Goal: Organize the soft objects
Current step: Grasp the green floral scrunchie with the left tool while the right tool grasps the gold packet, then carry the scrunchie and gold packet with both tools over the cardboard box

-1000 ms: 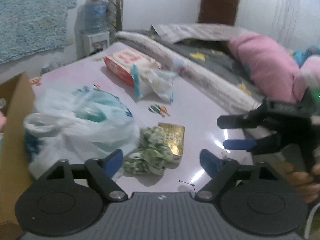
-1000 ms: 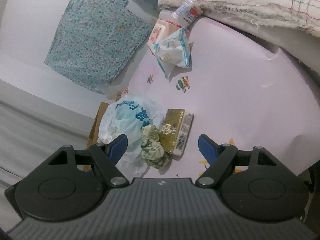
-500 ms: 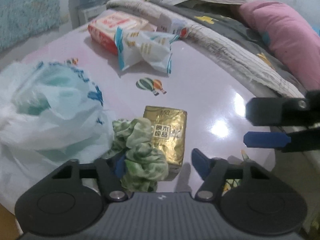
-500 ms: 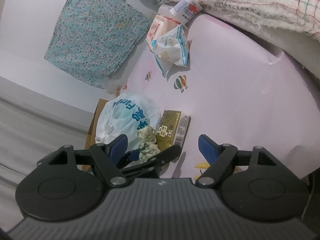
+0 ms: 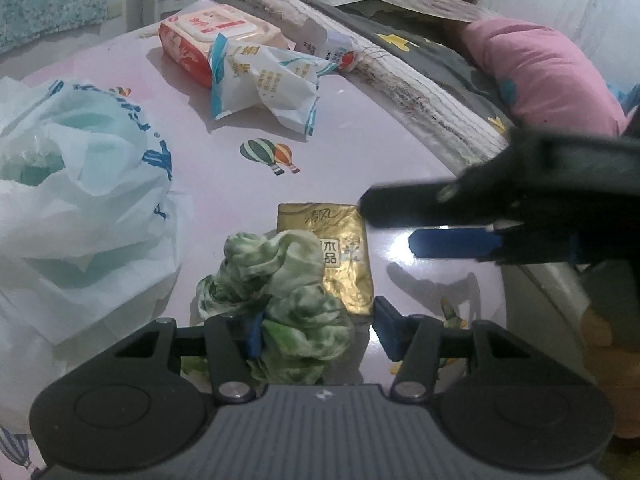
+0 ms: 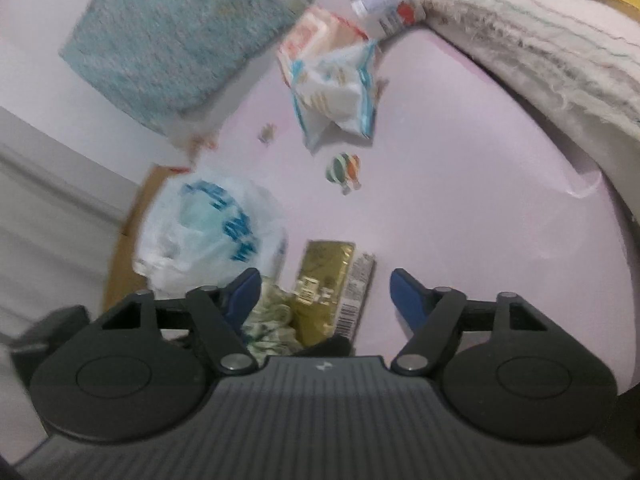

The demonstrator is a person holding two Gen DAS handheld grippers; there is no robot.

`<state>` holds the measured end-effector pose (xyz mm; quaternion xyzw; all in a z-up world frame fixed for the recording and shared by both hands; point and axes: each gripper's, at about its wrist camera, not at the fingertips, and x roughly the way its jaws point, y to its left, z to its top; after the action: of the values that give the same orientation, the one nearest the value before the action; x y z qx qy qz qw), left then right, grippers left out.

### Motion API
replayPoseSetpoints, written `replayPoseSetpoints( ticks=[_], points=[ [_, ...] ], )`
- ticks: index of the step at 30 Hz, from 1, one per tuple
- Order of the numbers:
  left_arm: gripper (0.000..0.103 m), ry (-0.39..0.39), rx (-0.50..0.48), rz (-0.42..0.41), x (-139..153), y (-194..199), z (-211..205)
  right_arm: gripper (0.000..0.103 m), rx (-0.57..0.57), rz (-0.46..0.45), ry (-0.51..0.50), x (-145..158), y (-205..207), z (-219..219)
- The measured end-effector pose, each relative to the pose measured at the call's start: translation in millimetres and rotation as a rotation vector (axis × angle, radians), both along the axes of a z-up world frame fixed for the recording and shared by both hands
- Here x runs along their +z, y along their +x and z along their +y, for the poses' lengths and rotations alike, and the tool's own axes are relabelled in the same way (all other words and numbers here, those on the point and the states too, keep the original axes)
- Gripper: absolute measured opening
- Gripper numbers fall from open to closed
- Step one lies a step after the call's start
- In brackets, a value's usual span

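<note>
Cloth: green crumpled cloth lies on the pink worktop, between the fingers of the left claw.
Left claw: spread, not pinching.
Right claw: spread, above the gold packet.
Nearby: packet touches the cloth; plastic bag left.

On the pink worktop lie one green scrunchie, one gold tissue pack, one white plastic bag, one red wet-wipes pack, one crumpled white-and-blue wrapper and one small bottle. One pink pillow lies on the bedding. Two grippers show: the left gripper and the right gripper.
</note>
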<state>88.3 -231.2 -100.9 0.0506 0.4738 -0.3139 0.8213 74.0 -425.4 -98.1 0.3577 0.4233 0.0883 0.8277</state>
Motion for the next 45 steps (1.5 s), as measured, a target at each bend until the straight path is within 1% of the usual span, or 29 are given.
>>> replayPoseSetpoints(
  ticks=[1,3,5,7,10,12,15,17,20,24,27,30,33,35,37,40,43,45],
  points=[
    [0.054,-0.009,0.001,0.001,0,1,1,0.063,0.003,0.019,-0.010,-4,3,3],
    [0.054,-0.029,0.005,0.015,-1,4,3,0.053,0.001,0.053,0.009,-14,6,6],
    [0.054,-0.061,0.012,0.034,-2,7,8,0.051,0.002,0.053,0.056,-21,7,7],
    [0.054,-0.092,0.018,0.056,-2,10,13,0.050,-0.002,0.052,0.063,-22,8,10],
    [0.054,-0.140,0.037,0.092,-4,16,20,0.043,-0.006,0.054,0.092,-26,12,13],
    [0.054,-0.159,0.045,0.104,-4,17,23,0.032,-0.014,0.059,0.121,-31,14,13],
    [0.054,-0.154,0.049,0.099,-2,16,26,0.028,-0.032,0.061,0.185,-38,12,12],
    [0.054,-0.163,0.046,0.099,1,13,29,0.028,-0.040,0.050,0.209,-39,8,12],
    [0.054,-0.189,0.041,0.095,6,9,34,0.026,-0.060,0.032,0.220,-37,0,11],
    [0.054,-0.196,0.024,0.073,13,1,34,0.025,-0.084,0.010,0.240,-33,-12,9],
    [0.054,-0.196,0.006,0.048,22,-6,34,0.025,-0.092,-0.015,0.243,-24,-22,9],
    [0.054,-0.216,-0.008,0.025,36,-13,39,0.025,-0.094,-0.050,0.254,-11,-31,9],
    [0.054,-0.233,-0.014,0.004,55,-20,46,0.024,-0.078,-0.094,0.250,7,-39,14],
    [0.054,-0.234,-0.019,-0.033,70,-26,53,0.024,-0.060,-0.130,0.248,21,-42,20],
    [0.054,-0.231,-0.014,-0.067,85,-32,62,0.024,-0.031,-0.167,0.246,37,-43,29],
    [0.054,-0.237,0.018,-0.109,106,-37,83,0.024,0.027,-0.215,0.239,58,-37,48],
    [0.054,-0.240,0.068,-0.155,125,-41,112,0.024,0.108,-0.250,0.246,77,-23,73],
    [0.054,-0.229,0.110,-0.194,138,-43,134,0.024,0.175,-0.271,0.248,91,-9,96]
  ],
)
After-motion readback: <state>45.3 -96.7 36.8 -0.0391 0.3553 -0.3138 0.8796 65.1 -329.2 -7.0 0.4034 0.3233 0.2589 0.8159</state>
